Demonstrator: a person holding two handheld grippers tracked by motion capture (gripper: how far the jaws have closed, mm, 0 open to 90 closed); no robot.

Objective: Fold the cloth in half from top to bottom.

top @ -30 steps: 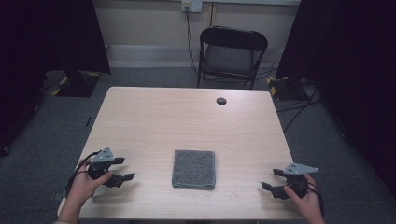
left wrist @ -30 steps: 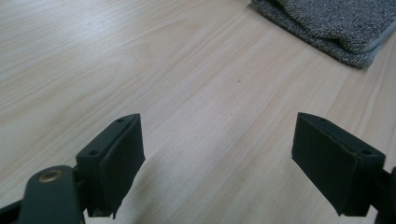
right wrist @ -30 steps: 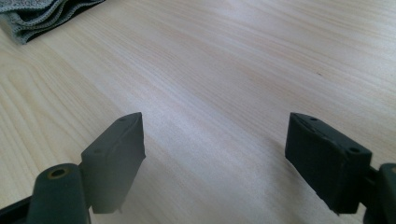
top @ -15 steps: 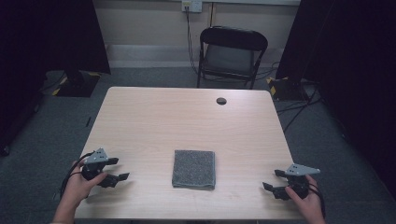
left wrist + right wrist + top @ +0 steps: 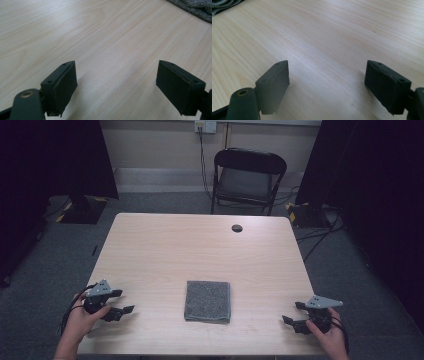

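Observation:
A folded grey cloth (image 5: 208, 301) lies flat near the front middle of the wooden table (image 5: 200, 250). My left gripper (image 5: 122, 302) rests low over the front left of the table, open, jaws pointing right toward the cloth, nothing between them. In the left gripper view a corner of the cloth (image 5: 192, 7) shows at the top right, beyond the open gripper (image 5: 116, 85). My right gripper (image 5: 292, 314) sits at the front right corner, open and empty, jaws pointing left. The right gripper view has the cloth edge (image 5: 224, 5) at its top left, far from the gripper (image 5: 327, 85).
A small dark round cap (image 5: 237, 228) is set in the table near its far edge. A black folding chair (image 5: 247, 180) stands behind the table. Dark curtains hang on both sides, and cables run across the grey floor at the right.
My left gripper has drifted slightly left and toward the table's front edge. The right gripper and the cloth have stayed put.

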